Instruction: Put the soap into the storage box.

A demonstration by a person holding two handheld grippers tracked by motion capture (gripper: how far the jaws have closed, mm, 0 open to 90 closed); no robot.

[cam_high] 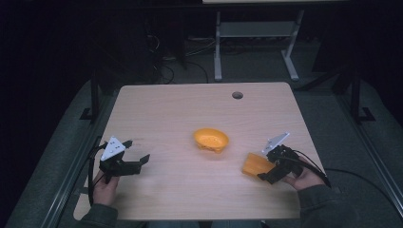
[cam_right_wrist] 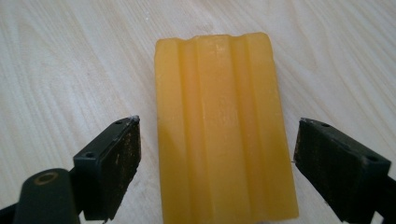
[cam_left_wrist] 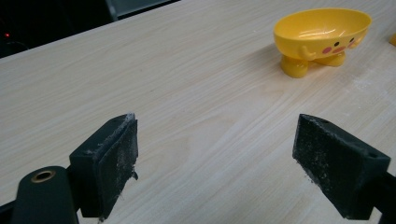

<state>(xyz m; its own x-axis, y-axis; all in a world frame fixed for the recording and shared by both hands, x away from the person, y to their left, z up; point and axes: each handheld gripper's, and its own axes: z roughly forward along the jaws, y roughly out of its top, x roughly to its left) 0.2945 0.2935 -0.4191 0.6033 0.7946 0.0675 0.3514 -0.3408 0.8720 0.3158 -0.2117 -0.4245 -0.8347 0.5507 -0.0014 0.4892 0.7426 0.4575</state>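
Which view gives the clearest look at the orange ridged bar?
The right gripper view: the orange ridged bar lies large between open jaws, ridges plain. The high view shows it small, beside the right hand-held gripper.

**Table surface and contents**

Light wood-grain table (cam_high: pixel 180 114) with a round cable hole (cam_high: pixel 237 95) near the far edge. A yellow footed dish (cam_high: pixel 211 139) stands mid-table. An orange ridged block (cam_high: pixel 255 165) lies flat toward the near right, apart from the dish.

A lab, dimly lit; a bare wooden table (cam_high: pixel 190 190) stands on grey carpet. Cables (cam_high: pixel 164 66) tangle beyond; a white desk frame (cam_high: pixel 256 33) behind.
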